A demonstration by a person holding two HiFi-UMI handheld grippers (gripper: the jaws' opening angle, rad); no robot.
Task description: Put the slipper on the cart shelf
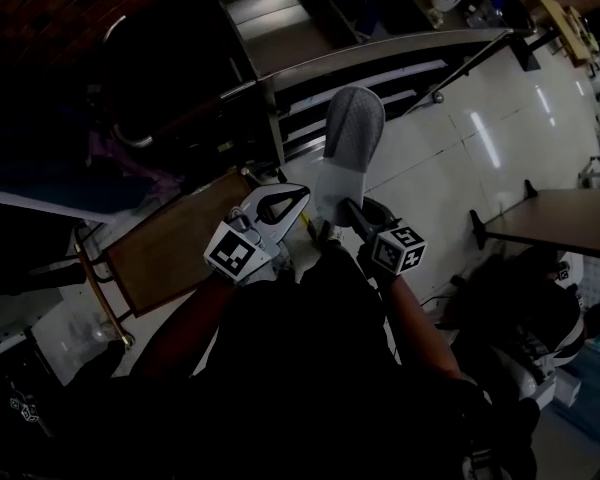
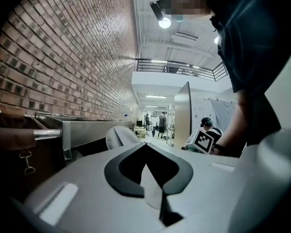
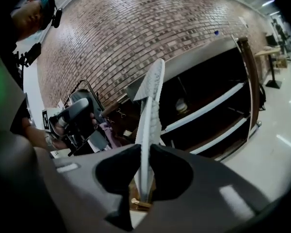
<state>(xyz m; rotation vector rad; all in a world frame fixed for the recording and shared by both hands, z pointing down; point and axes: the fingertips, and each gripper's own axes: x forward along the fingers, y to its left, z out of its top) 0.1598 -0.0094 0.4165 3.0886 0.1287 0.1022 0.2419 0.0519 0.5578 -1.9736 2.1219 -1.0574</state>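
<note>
With right gripper (image 3: pixel 144 152) pinching slipper (image 1: pixel 348 133) heel edge-on and left gripper (image 2: pixel 146 149) nipping same end, toe raised short of cart shelf (image 3: pixel 218 101): tip flat, slide toe-first over front edge, release once resting.

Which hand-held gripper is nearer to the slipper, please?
Right. The right hand-held gripper clamps the slipper; the left hand-held gripper sits just beside it, on its left.

1. Scanning every view: no words, brands or numbers are legible anywhere.
2. Only coded patterns show: black-and-white square markers on the white cube (image 1: pixel 232 251) of the left gripper (image 1: pixel 302 196) and on the second white cube (image 1: pixel 400 250) of the right gripper (image 1: pixel 342 209).
</note>
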